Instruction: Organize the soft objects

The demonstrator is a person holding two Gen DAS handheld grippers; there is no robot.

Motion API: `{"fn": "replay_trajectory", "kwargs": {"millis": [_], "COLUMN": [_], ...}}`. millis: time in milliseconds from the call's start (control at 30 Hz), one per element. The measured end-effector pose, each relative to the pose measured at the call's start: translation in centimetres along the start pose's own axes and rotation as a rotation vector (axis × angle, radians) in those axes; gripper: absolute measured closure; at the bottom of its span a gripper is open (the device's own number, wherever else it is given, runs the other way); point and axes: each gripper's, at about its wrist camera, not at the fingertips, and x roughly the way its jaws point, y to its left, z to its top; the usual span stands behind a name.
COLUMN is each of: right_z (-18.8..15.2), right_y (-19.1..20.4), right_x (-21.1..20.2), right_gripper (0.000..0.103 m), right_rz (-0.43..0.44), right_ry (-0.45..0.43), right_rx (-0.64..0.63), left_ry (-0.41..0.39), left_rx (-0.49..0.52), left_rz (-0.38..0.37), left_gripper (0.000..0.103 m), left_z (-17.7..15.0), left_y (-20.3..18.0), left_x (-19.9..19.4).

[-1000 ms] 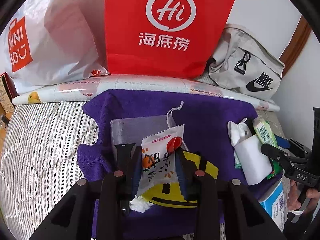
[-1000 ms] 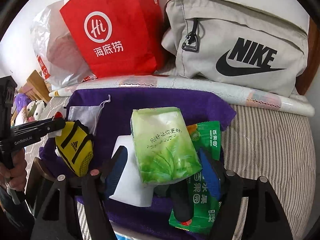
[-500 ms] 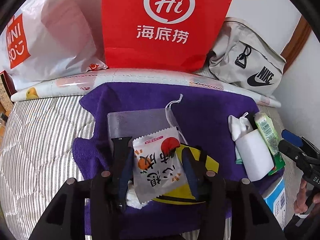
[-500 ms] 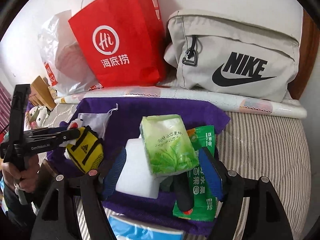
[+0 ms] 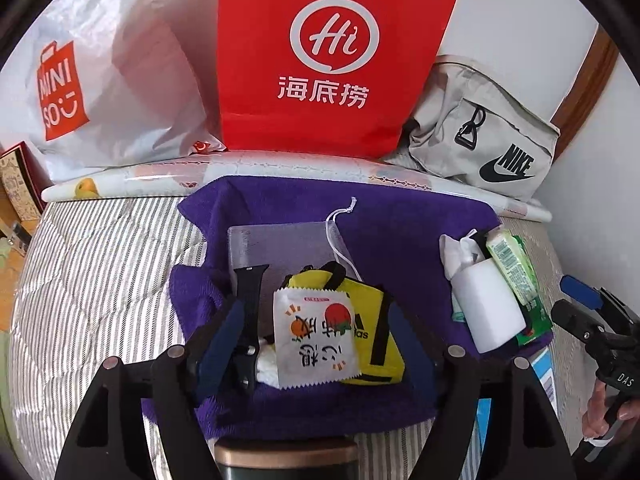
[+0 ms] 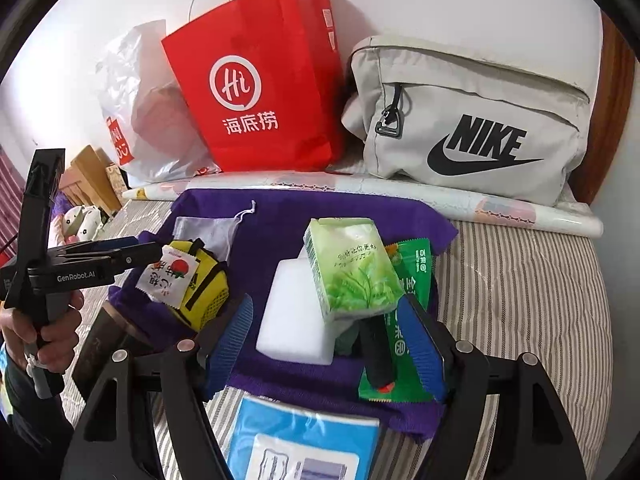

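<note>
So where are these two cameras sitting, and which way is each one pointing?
Left wrist: rides the left gripper, looking forward at the snack packet lying on the yellow pouch; the right gripper and fingers show at right.
Right wrist: rides the right gripper, facing the green tissue pack and white block; the left gripper and hand show at left.
Shared: purple towel, red bag, Nike bag.

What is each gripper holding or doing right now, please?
Left gripper: open, holding nothing, over the white snack packet.
Right gripper: open, holding nothing, over the green tissue pack.
</note>
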Motion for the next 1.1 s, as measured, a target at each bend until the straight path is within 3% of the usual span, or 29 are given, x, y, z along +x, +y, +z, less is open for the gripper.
{"fn": "replay_trajectory", "kwargs": {"millis": [500,667,1100], "right_z": [-3.1,-4.9,-10.2], "right_y": [2.6,3.6,8.2], "right_x": [-6.9,-9.9,-16.5], "right_gripper": [0.024,0.01,0.002], "right_rz": [-0.042,-0.089,-0.13], "right_ry": [-0.066,-0.13,-0.185], "right_rx": [0.005,0.022,-0.016], "left_ry": [-0.032,-0.061,-0.181], "left_rx": [0.003,0.012,0.049], "left_rz": [0.014,0.031,0.047], "left_gripper": [0.029,0.025,0.011], "left_z": [-4.3,-6.7,-13.2], "left_y": [-0.7,-1.2,-3.6], "left_x": [-6.1,-9.3,-17.7]}}
